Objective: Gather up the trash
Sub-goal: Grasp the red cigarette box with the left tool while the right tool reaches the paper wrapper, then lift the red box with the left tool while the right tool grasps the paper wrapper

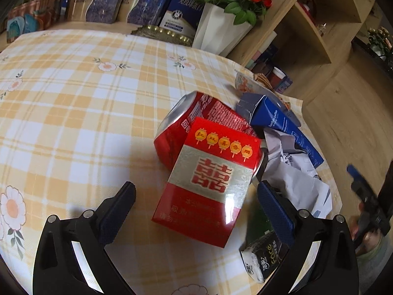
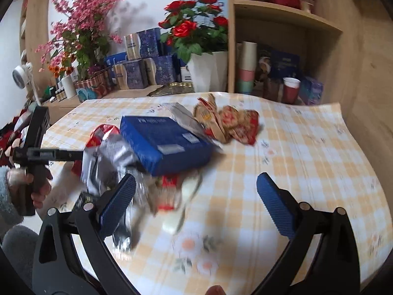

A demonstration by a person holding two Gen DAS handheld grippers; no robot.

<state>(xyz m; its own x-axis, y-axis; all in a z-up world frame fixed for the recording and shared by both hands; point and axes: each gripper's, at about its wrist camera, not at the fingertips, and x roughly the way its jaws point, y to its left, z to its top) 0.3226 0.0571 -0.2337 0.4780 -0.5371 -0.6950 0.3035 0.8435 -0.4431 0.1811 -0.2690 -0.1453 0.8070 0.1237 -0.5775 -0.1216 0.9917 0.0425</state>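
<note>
Left gripper (image 1: 196, 205) open, red cigarette pack (image 1: 208, 184) between its fingers.

Red can (image 1: 181, 127): lower half hidden behind cigarette pack (image 1: 208, 184), just ahead of left jaws.
Tissue packet (image 1: 262, 258): partly behind left gripper's right finger.
Crumpled silver wrapper (image 2: 110, 157): motion-blurred (print unreadable), beside right gripper's left finger.
Other gripper (image 1: 368, 211): blurred, cut by right edge.

Glossy cigarette pack (image 1: 206, 184), metal can (image 1: 181, 123), crumpled paper (image 1: 294, 179)

red roses (image 2: 194, 28) in a white pot (image 1: 221, 30) beside wooden shelves (image 2: 287, 19).
</note>
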